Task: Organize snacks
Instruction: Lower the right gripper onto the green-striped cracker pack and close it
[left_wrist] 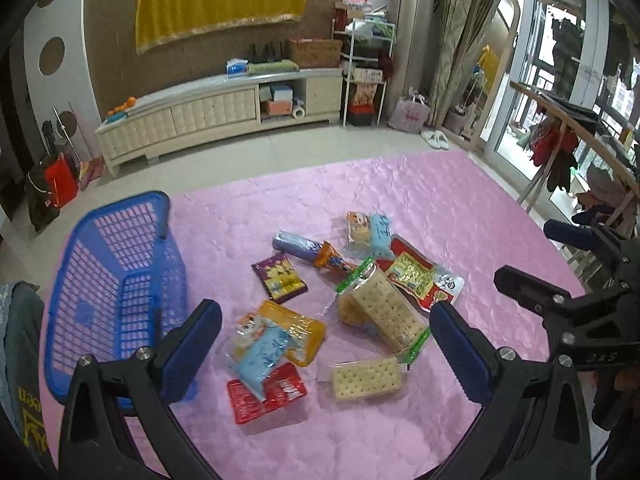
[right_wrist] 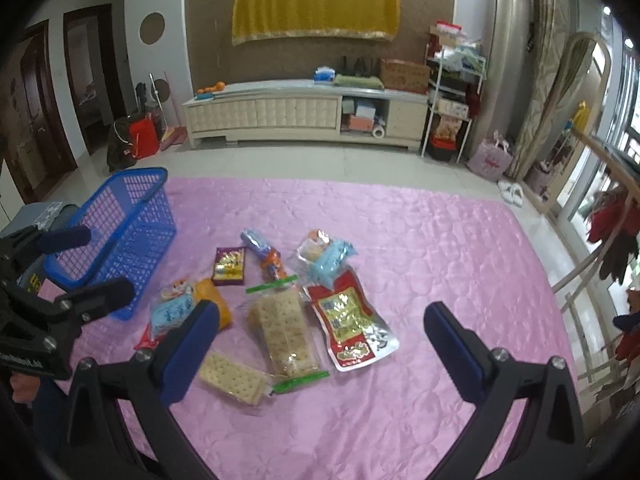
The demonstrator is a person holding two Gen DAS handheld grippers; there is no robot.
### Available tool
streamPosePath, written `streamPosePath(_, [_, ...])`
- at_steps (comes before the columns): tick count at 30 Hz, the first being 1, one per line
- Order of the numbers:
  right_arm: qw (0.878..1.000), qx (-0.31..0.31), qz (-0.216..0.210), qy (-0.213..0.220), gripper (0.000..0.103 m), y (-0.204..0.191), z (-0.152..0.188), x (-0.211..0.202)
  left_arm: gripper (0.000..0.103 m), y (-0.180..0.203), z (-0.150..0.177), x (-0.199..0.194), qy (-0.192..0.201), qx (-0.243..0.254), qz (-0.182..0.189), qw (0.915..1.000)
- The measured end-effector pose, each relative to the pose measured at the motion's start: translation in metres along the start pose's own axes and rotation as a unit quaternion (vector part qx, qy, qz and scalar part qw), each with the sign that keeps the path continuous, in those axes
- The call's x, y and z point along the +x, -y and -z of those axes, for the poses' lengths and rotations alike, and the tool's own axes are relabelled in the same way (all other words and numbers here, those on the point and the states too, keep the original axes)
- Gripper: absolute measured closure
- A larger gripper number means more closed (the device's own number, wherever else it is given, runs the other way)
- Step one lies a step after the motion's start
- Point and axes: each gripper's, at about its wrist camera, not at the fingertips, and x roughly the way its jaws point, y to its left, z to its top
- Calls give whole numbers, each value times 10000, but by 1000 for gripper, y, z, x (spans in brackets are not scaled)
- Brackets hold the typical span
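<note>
Left wrist view: both tools, left tool (left_wrist: 326, 342) and right tool (right_wrist: 322, 342), hover wide and empty over snack packets (left_wrist: 368, 308) piled on the pink quilt (left_wrist: 460, 216), blue basket (left_wrist: 120, 280) beyond-left; overlapping slippery wrappers risk double grabs.

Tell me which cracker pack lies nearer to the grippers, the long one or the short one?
The short cracker pack, a single small stack lying crosswise, is nearer. The long cracker pack with green ends lies just beyond it on the pink cloth.

Home living room, as we log it: beyond the jaws, a cream media cabinet (right_wrist: 304, 118), yellow wall cloth (right_wrist: 316, 4), slippers (right_wrist: 511, 193), curtains (right_wrist: 548, 60).
</note>
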Motion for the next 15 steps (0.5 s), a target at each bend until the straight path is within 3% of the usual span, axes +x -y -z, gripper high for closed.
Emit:
streamPosePath(7, [9992, -128, -347, -156, 0, 14, 12, 27, 0, 5, 14, 35, -336, -62, -70, 9994])
streamPosePath(15, [9960, -600, -481, -457, 2, 5, 26, 72, 0, -4, 29, 67, -603, -159, -19, 9980])
